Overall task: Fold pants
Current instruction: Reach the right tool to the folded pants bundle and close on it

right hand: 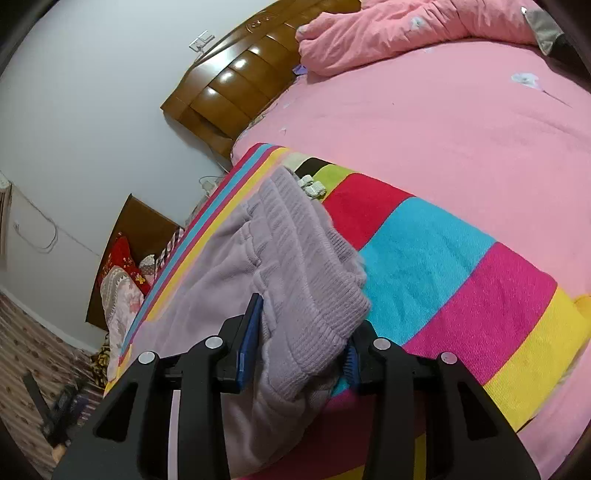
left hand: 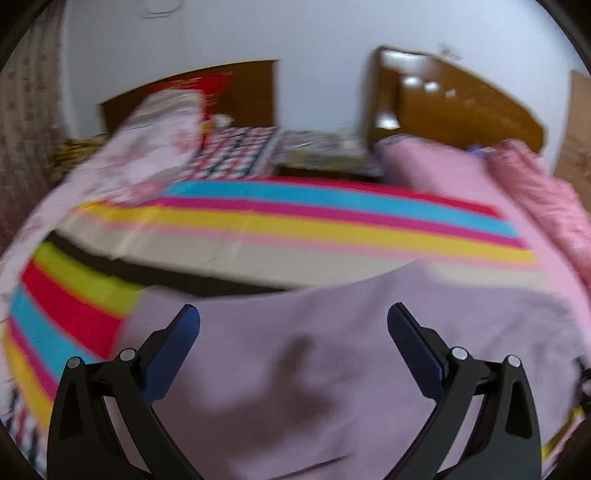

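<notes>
Striped blanket (right hand: pixel 436 254) bears lilac pants (right hand: pixel 295 266), waistband clamped by right hand-held gripper (right hand: pixel 299 343); left hand-held gripper (left hand: pixel 293 325) gapes empty.

- One pair of lilac pants (right hand: pixel 280 266), at 6 o'clock in both wrist views.
- One striped blanket (right hand: pixel 436 251) under them.
- One pink sheet (right hand: pixel 461 122) at 1 o'clock in the right view.
- One bunched pink quilt (right hand: pixel 388 29) at 12 o'clock.
- Two wooden headboards: one (right hand: pixel 236 85) at 11 o'clock, another (right hand: pixel 144 225) at 9 o'clock.
- One red cushion (right hand: pixel 118 258) at 9 o'clock.
- Two grippers: left gripper (left hand: pixel 293 328), right gripper (right hand: pixel 303 343).
- One wall socket (right hand: pixel 201 40) at 11 o'clock.
</notes>
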Tool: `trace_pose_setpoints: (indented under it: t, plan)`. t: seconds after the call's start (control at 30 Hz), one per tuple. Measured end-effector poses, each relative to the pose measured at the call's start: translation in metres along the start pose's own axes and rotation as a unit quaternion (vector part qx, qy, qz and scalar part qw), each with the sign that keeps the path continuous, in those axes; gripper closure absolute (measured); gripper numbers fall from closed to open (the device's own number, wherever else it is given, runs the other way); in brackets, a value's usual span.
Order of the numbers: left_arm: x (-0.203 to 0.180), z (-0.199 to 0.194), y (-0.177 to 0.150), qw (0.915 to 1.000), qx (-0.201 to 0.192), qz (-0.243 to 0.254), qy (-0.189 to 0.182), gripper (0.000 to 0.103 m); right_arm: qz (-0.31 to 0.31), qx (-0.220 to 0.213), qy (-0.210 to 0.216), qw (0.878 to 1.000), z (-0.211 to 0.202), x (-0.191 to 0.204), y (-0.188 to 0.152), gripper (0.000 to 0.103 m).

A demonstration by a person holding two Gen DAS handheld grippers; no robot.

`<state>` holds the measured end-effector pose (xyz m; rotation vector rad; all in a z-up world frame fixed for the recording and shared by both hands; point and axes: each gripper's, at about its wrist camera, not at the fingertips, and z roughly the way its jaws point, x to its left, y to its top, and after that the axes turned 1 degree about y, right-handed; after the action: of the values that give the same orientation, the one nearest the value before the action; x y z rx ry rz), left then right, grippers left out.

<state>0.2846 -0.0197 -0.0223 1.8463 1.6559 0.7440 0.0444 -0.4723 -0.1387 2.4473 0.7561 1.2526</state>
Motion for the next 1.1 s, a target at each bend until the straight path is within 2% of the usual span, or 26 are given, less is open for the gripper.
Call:
trace_pose_setpoints:
  t: [0.1, 0.2, 0.27, 0.3, 0.33, 0.57, 0.8, 1.1]
  plan:
    - [0.019, 0.008, -0.025, 0.9993, 0.020, 0.005, 0.030, 0.002, -0.004, -0.002, -0.001, 1.000, 0.000, 0.000, 0.000, 0.064]
    - [0.017, 0.024, -0.040, 0.9986, 0.044, 0.015, 0.024, 0.002, -0.015, -0.005, -0.002, 1.000, -0.003, 0.002, -0.002, 0.064]
    - [0.006, 0.034, -0.050, 0.9969, 0.050, 0.049, 0.035, 0.001, -0.014, -0.005, -0.002, 1.000, -0.002, 0.001, -0.002, 0.064]
    - [-0.007, 0.043, -0.060, 0.9936, 0.044, 0.085, 0.060, 0.001, -0.015, -0.005, -0.002, 1.000, -0.002, 0.001, -0.003, 0.064]
    - [-0.010, 0.041, -0.060, 0.9933, 0.037, 0.088, 0.065, 0.001, -0.014, -0.007, -0.002, 1.000, -0.003, 0.001, -0.003, 0.064]
    - [0.007, 0.047, -0.065, 0.9971, 0.057, 0.047, 0.017, 0.001, -0.022, -0.016, -0.006, 1.000, -0.005, 0.003, -0.006, 0.064]
    - [0.010, 0.049, -0.059, 0.9973, 0.060, 0.042, 0.010, 0.001, -0.003, -0.014, -0.005, 1.000, -0.005, 0.001, -0.007, 0.065]
    - [0.013, 0.053, -0.051, 0.9973, 0.065, 0.034, 0.001, 0.001, 0.075, -0.013, 0.002, 0.997, -0.006, -0.005, -0.004, 0.068]
